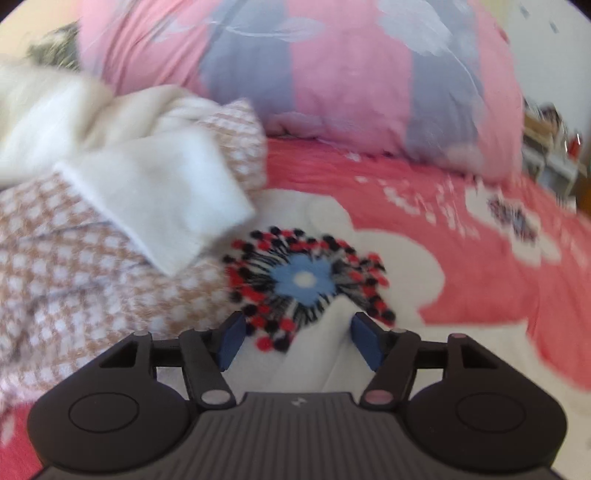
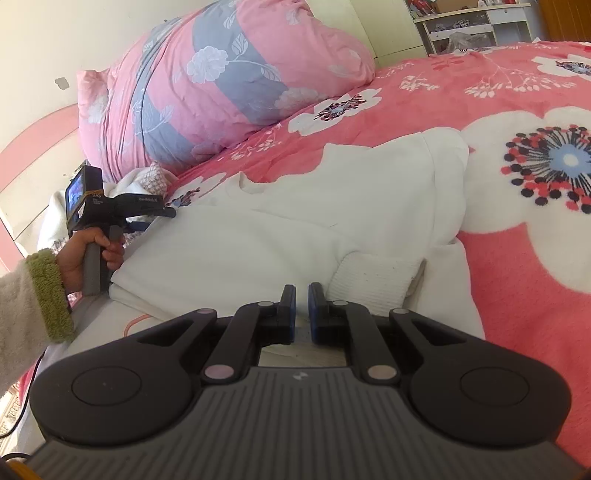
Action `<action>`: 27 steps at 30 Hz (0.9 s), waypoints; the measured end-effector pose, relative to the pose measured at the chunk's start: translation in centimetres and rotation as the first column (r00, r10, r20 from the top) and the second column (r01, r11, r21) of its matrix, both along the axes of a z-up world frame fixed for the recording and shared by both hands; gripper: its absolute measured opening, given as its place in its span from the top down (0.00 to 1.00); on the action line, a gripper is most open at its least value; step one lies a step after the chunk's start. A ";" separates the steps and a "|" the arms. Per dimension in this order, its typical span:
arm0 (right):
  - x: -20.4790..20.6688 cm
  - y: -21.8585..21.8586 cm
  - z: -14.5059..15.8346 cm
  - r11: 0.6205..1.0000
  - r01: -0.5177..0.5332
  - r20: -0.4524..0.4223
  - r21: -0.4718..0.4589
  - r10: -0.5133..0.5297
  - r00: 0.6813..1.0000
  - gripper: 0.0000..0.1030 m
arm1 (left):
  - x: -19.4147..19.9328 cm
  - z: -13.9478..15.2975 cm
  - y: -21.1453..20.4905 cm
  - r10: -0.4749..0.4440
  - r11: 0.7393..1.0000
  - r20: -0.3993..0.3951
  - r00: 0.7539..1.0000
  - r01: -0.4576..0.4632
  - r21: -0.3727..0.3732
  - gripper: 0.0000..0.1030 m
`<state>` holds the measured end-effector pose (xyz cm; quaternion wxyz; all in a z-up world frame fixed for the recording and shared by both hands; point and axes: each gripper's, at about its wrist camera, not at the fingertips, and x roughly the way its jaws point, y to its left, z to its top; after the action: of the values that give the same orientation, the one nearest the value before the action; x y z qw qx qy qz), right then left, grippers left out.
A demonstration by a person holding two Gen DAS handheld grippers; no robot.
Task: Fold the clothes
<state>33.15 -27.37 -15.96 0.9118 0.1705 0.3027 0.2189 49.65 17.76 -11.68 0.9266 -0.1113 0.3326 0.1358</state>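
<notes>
A white garment [image 2: 295, 221] lies spread on the pink flowered blanket [image 2: 517, 288], one sleeve folded in with its ribbed cuff [image 2: 373, 284] near the front edge. My right gripper [image 2: 303, 314] is shut at that near edge, and pale cloth shows in the thin slit between its pads. In the blurred left wrist view my left gripper [image 1: 298, 343] stands open over the blanket [image 1: 480, 266]. A peak of white cloth [image 1: 328, 354] rises between its pads without touching them. The left gripper [image 2: 168, 212] also shows at the garment's far left corner, held by a hand [image 2: 85, 254].
A heap of checked pink-and-white clothing [image 1: 74, 280] with a fluffy white piece [image 1: 159, 195] lies at the left. A big pink and grey quilt bundle [image 2: 221, 81] fills the back of the bed. White shelves [image 2: 472, 22] stand beyond the bed. An orange cable [image 2: 135, 323] runs by the near edge.
</notes>
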 end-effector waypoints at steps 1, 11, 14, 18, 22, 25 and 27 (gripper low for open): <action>0.0 -0.1 0.0 1.000 0.000 -0.001 0.005 0.000 1.000 0.94 | -0.6 0.6 0.2 0.004 1.000 0.011 1.000 -0.004 0.002 0.40; 0.0 -0.3 -0.2 1.000 0.000 -0.006 0.031 0.000 1.000 0.94 | -15.3 9.9 2.0 -0.057 0.997 0.038 0.998 0.055 0.050 0.37; 0.0 -0.6 -0.3 0.999 0.001 -0.014 0.055 -0.001 1.000 0.94 | -22.2 12.1 3.8 -0.029 0.999 0.017 0.999 0.028 0.041 0.34; 0.1 -1.6 -0.7 0.990 0.004 -0.036 0.138 0.000 0.999 0.94 | -32.1 13.8 6.6 0.018 1.000 0.015 1.000 -0.018 -0.005 0.29; -0.5 -2.0 0.1 0.987 0.013 -0.075 0.162 -0.001 0.997 0.89 | -40.2 12.8 8.0 0.047 0.999 0.006 0.999 -0.047 -0.021 0.26; -3.4 -1.5 2.3 0.990 -0.014 -0.085 0.141 0.026 0.996 0.71 | -44.4 11.1 8.3 0.032 0.999 -0.006 0.999 -0.033 -0.034 0.26; -6.0 -1.2 3.9 0.987 -0.047 -0.087 0.154 0.061 0.994 0.69 | -45.9 9.5 7.9 0.011 0.999 -0.014 1.000 -0.012 -0.043 0.26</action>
<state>27.13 -28.54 -12.08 0.8752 0.2408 0.3309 0.2578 3.78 25.64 -2.20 0.9208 -0.1322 0.3413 0.1348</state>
